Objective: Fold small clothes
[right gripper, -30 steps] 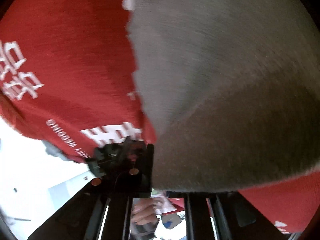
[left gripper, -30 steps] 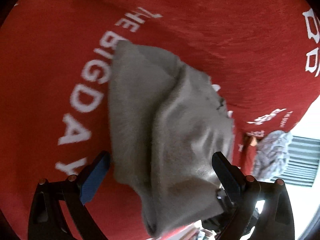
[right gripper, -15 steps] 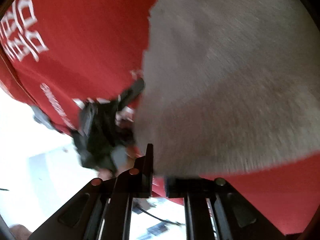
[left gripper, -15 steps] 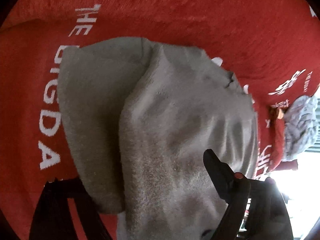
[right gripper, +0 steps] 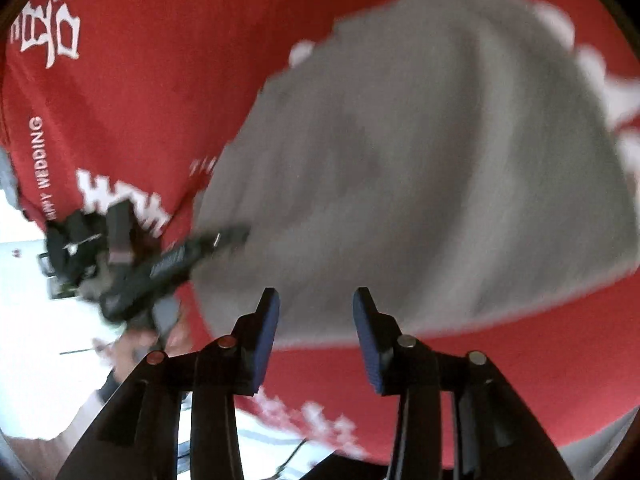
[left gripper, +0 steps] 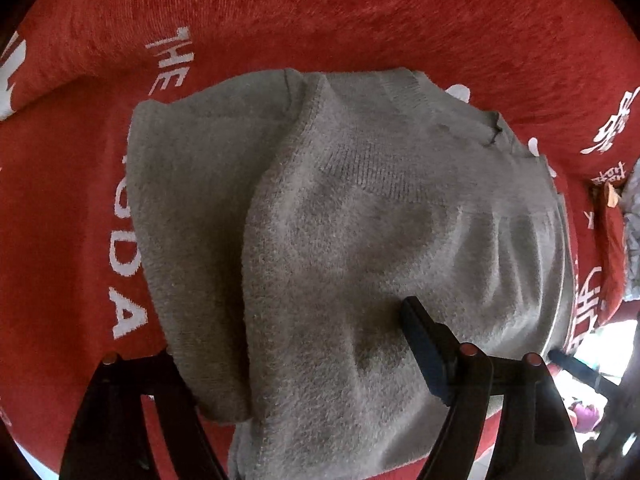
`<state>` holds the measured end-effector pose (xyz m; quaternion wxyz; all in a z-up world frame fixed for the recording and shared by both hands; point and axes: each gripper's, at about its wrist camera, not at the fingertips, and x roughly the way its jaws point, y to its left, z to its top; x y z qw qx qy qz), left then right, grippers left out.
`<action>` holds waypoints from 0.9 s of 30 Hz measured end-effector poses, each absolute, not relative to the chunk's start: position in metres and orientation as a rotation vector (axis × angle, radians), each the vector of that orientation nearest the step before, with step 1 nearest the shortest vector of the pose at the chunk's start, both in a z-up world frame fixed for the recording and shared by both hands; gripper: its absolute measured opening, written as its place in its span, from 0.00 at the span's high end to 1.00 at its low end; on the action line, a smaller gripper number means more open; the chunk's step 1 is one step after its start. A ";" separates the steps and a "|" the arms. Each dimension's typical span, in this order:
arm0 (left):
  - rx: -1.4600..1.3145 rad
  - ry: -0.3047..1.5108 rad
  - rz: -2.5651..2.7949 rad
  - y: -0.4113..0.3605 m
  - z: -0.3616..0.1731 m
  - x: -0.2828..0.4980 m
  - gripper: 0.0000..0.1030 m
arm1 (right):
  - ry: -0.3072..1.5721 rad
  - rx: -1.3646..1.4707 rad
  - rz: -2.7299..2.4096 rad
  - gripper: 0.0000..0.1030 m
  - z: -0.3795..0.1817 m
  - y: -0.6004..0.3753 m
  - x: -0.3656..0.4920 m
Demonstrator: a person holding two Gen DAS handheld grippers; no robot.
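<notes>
Now | L claw wide, straddling grey garment | R claw parted, empty, garment just ahead

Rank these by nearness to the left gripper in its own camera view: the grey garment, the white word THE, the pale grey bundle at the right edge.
1. Grey garment, draped between its fingers.
2. Pale grey bundle, far right.
3. THE, upper left on the red cloth.

The left hand-held gripper has black angular plastic arms with small round red-tinted screw heads on top, and a dark blue rectangular pad on the one fingertip in view. The right hand-held gripper has matching black arms, round red and silver screw heads, and ribbed dark blue pads on both fingertips.
</notes>
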<state>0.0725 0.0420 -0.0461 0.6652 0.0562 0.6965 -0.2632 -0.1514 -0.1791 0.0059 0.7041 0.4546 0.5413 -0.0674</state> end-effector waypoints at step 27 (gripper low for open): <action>-0.012 1.502 -0.560 0.019 -0.001 0.075 0.79 | 1.327 0.791 -0.059 0.85 -0.039 -0.209 -0.111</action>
